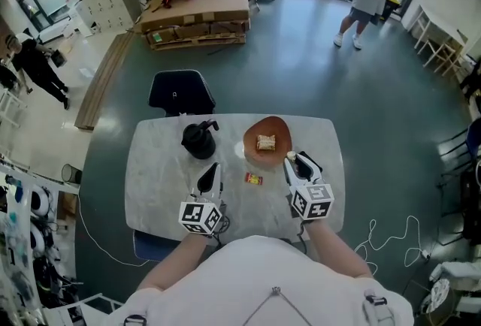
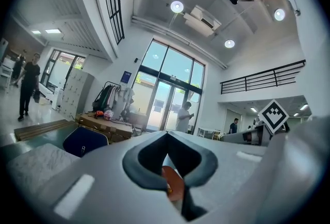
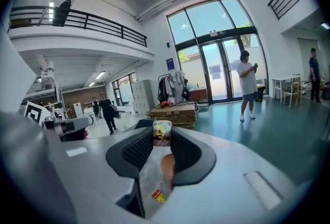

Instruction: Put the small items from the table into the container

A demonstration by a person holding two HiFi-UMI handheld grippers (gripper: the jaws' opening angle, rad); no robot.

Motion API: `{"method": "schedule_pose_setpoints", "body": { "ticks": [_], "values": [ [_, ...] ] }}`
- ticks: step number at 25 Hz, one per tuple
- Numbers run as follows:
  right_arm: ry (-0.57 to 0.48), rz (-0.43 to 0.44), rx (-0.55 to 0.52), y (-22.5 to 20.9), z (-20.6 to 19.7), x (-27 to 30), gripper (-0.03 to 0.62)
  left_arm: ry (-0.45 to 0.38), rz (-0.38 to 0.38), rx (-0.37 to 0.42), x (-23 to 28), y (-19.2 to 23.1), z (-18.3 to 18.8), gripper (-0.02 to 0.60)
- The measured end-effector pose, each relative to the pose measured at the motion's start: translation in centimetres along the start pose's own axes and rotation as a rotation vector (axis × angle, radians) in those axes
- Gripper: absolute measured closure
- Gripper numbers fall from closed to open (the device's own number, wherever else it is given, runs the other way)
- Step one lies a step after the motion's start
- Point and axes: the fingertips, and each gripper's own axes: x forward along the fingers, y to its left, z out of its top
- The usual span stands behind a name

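Table [image 1: 154, 167] front edge near both | L gripper [image 2: 166, 136] together | R gripper [image 1: 293, 158] clamps wrapped snack [image 3: 161, 131], prob. candy

Wrapped item [image 3: 162, 130] in right tool [image 3: 161, 136] too small to identify, packet [image 1: 254, 179] print unreadable

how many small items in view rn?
3: wrapped snack in the brown dish; red packet on the table; clear-wrapped item gripped by the right gripper. Others may be hidden.
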Motion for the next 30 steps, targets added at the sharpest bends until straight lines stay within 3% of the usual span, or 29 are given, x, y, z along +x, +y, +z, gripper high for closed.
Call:
{"method": "schedule_pose_setpoints", "body": {
  "ticks": [7, 15, 25, 30],
  "values": [
    [0.211, 0.022, 0.005, -2.0, -4.0, 5.6, 0.461, 0.055, 0.036, -0.025, 0.5, 1.0, -2.3, 0.578],
    [0.549, 0.042, -0.071, -5.0, -14.3, 15.7, 0.461, 0.141, 0.131, -0.066, -1.3, 4.4, -5.5, 0.578],
    [0.972, 0.029, -0.317, -8.7, -26.9, 24.4, 0.459, 0.207, 0.286, -0.115, -4.8, 8.9, -8.9, 0.578],
    [1.094, 0.039, -0.46, -9.2, -29.5, 25.4, 0.457, 0.218, 0.331, -0.12, -6.5, 10.0, -8.9, 0.578]
  ]
}}
